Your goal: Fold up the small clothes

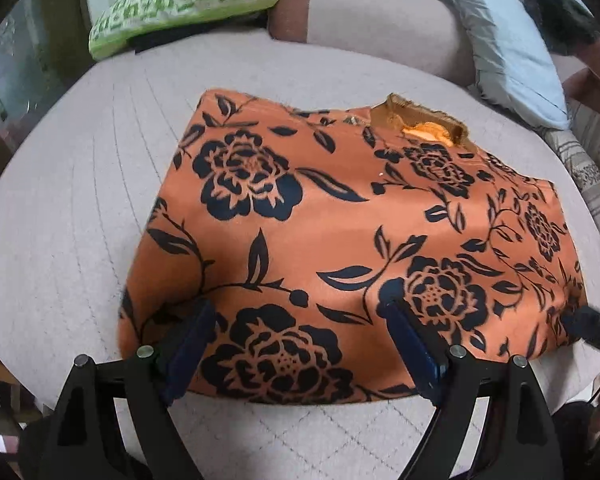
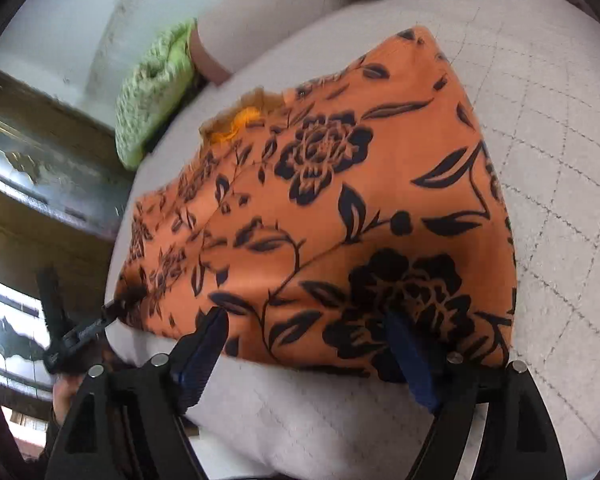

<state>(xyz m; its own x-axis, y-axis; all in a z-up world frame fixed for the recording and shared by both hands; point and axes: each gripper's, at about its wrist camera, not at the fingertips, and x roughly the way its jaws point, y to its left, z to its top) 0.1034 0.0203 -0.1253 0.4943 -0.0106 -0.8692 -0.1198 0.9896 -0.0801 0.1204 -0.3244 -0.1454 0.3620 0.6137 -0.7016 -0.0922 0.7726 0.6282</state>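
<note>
Lying across the middle of both frames, the orange floral garment was already a compact, roughly rectangular bundle on the pale quilted cushion, its edges mostly squared. A frayed lighter patch, perhaps a neckline or lining, showed at its upper edge, right of centre in the left wrist view. That suggested most of the folding was done; whether a further fold was wanted could not be told, and what seemed left was a final halving or smoothing and setting it aside.

The left gripper sat low in its frame with jaws spread wide over the near hem, the blue pads resting on or just above the cloth and gripping nothing. The right gripper likewise had its jaws wide apart at the near edge, holding nothing. A green patterned pillow lay at the upper left, well apart from the garment.
</note>
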